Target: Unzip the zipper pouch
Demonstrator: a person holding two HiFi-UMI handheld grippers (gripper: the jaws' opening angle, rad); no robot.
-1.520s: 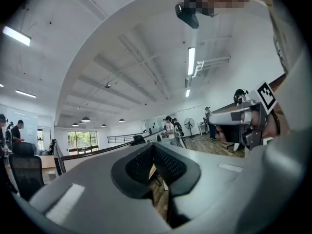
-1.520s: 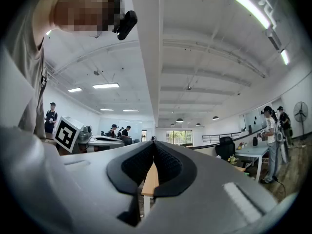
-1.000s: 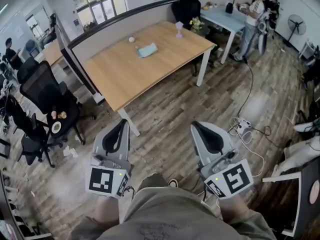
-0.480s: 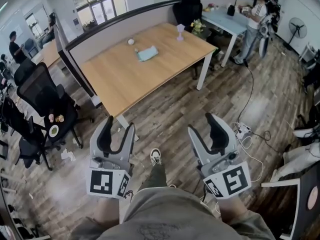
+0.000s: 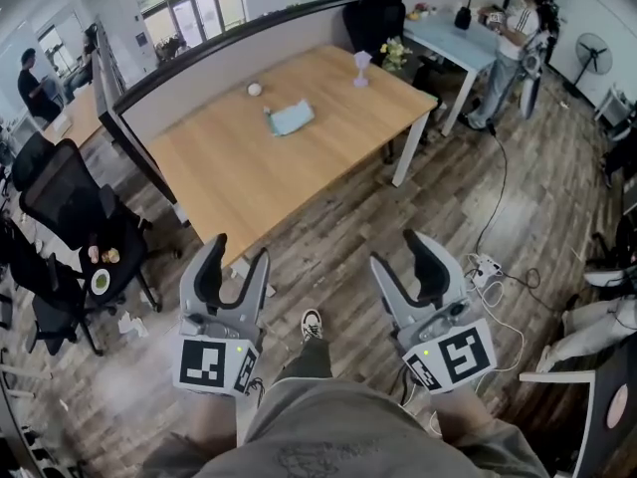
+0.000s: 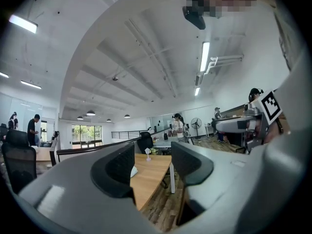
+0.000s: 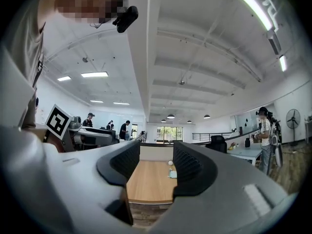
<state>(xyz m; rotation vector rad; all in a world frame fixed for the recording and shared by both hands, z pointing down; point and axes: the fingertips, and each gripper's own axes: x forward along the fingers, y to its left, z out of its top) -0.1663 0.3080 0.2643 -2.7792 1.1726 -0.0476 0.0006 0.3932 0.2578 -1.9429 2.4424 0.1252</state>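
A person stands short of a wooden table [image 5: 239, 167] with the left gripper [image 5: 237, 252] and right gripper [image 5: 402, 251] held out level over the plank floor. Each has its 2 jaws just opened wide, with nothing between them. The pale blue zipper pouch [image 5: 290, 119] lies flat on the table's far half, well apart from both tools. The job appears to be at the approach, the zip untouched. Next, 1 gripper would likely pin the pouch while the other pinches the pull, which is too small to locate from here.
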